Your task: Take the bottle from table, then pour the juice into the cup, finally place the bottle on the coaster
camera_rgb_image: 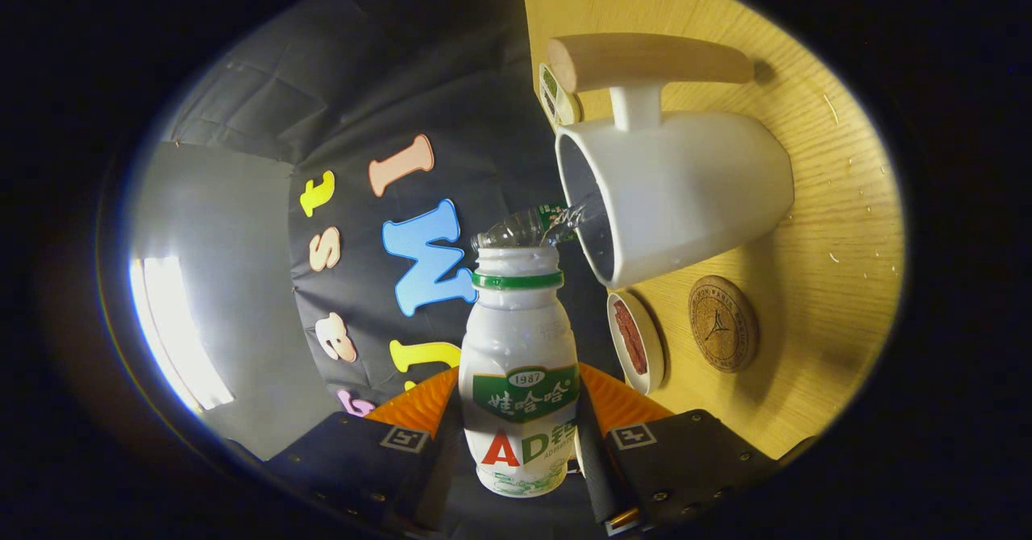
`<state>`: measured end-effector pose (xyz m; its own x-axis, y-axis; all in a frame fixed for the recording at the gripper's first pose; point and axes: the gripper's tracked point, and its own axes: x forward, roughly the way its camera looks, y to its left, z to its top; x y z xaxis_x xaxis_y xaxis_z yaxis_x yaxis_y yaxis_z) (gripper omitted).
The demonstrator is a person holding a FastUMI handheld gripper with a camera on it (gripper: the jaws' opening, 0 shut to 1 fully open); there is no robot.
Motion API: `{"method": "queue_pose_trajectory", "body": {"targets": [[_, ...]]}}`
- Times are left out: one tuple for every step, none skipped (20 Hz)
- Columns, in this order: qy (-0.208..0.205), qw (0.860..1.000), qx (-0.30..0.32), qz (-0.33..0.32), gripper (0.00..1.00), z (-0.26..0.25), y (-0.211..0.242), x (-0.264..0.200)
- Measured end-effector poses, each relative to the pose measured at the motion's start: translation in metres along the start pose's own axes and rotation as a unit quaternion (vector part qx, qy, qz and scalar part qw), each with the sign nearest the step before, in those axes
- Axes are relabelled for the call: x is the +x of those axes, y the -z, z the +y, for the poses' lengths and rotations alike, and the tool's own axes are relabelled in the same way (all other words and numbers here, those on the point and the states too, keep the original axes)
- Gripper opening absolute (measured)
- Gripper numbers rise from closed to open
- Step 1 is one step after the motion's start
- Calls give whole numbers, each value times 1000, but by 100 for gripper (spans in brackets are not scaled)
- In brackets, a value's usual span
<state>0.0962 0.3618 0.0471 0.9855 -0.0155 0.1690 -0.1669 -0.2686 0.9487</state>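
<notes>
Gripping white bottle (518,379) between both fingers (419,407), tongs (516,443) closed tight on its sides. Bottle mouth open, green ring under rim. View rolled sideways, so table (838,226) stands like wall. White cup (677,193) with wooden handle (645,60) sits just beyond bottle mouth, cup opening facing bottle. Clear plastic bottle (524,227) lies between bottle mouth and cup rim, its green neck touching cup opening. Round cork coaster (722,324) near cup base. Small white dish (637,342) with red inside just beside coaster. Another small round thing (556,93) behind handle.
</notes>
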Motion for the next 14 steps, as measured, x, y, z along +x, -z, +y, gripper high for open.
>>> {"method": "queue_pose_trajectory", "body": {"targets": [[0, 1000, 2, 0, 67, 1, 1, 1], [-2, 1000, 4, -1, 67, 1, 1, 1], [-4, 1000, 7, -1, 67, 1, 2, 2], [-5, 1000, 10, -2, 67, 1, 2, 2], [-5, 1000, 12, -3, 67, 1, 1, 2], [-6, 1000, 15, -4, 67, 1, 1, 1], [-6, 1000, 19, -5, 67, 2, 1, 2], [-7, 1000, 21, -6, 67, 1, 2, 3], [-8, 1000, 23, -7, 67, 1, 4, 4], [-8, 1000, 24, -7, 67, 0, 5, 5], [-8, 1000, 26, -7, 67, 0, 5, 6], [-9, 999, 30, -8, 67, 1, 6, 6], [-9, 999, 34, -9, 67, 2, 6, 6], [-8, 999, 38, -10, 67, 2, 7, 6]]}}
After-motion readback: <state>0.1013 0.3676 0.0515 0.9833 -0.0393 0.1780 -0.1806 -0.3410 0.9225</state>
